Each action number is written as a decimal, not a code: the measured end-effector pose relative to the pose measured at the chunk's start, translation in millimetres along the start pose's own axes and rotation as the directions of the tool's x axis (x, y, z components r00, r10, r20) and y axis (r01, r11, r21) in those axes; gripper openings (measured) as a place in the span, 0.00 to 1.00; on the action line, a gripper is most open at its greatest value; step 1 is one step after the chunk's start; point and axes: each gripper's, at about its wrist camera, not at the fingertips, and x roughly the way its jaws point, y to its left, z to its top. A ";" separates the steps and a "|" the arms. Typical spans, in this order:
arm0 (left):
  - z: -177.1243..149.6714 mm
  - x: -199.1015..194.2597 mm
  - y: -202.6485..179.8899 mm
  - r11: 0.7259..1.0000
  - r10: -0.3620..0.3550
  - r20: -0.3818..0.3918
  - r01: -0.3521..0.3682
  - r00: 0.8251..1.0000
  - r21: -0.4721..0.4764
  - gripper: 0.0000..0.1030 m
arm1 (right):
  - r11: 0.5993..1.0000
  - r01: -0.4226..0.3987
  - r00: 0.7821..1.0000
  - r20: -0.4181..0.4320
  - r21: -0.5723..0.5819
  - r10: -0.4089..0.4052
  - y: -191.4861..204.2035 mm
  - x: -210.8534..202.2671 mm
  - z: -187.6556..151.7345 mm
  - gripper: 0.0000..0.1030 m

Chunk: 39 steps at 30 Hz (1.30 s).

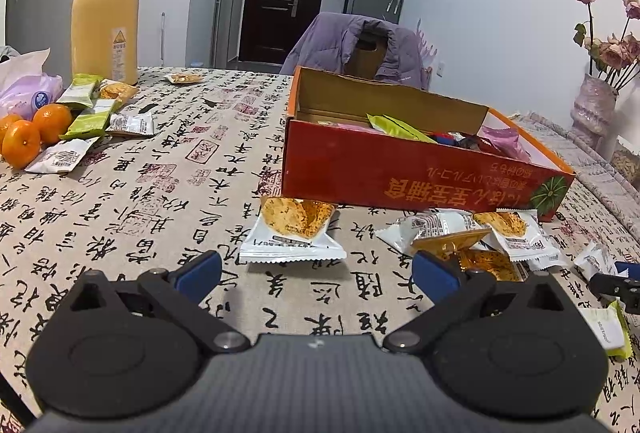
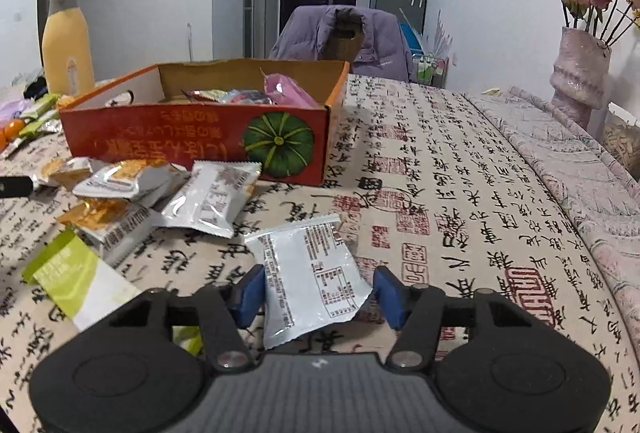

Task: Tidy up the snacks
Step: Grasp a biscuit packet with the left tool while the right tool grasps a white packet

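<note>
A right gripper point(image 2: 318, 293) closes its blue pads on a silver snack packet point(image 2: 310, 273) lying label-side up on a calligraphy-print tablecloth point(image 2: 460, 193), each pad meeting an edge of the wrapper. Just beyond it to the left sits a loose heap of white and orange packets point(image 2: 160, 197), with a green-and-white packet point(image 2: 74, 273) nearer the camera. A red cardboard box point(image 2: 192, 137) printed with a green pumpkin stands behind the heap, already holding several wrappers (a pink one point(image 2: 290, 93) pokes above the rim).

The left gripper point(image 1: 316, 273) hovers over the cloth with its jaws spread wide and nothing between them; a single cracker packet point(image 1: 294, 233) lies just ahead of it, close to the box's front wall. Farther left are more packets point(image 1: 92, 109), three mandarins point(image 1: 32, 133) and a tall yellow bottle point(image 1: 106, 9). A vase of dried roses point(image 2: 580, 69) stands at the table's right side, and a purple jacket point(image 2: 360, 37) drapes a chair beyond the table.
</note>
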 end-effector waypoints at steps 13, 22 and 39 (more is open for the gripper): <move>18.1 3.5 -5.4 0.997 0.051 -0.033 -0.049 0.998 0.063 1.00 | 0.997 0.008 0.996 0.083 0.075 -0.014 -1.4 -11.9 5.6 0.56; 42.0 35.9 -11.0 0.984 0.150 -0.125 -0.136 0.981 0.115 1.00 | 0.996 -0.005 0.994 0.113 0.084 -0.004 4.3 -16.5 10.3 0.56; 39.0 66.2 -13.5 0.987 0.144 -0.180 -0.127 0.973 0.100 0.49 | 0.997 -0.018 0.992 0.129 0.080 0.008 11.9 -19.5 13.1 0.56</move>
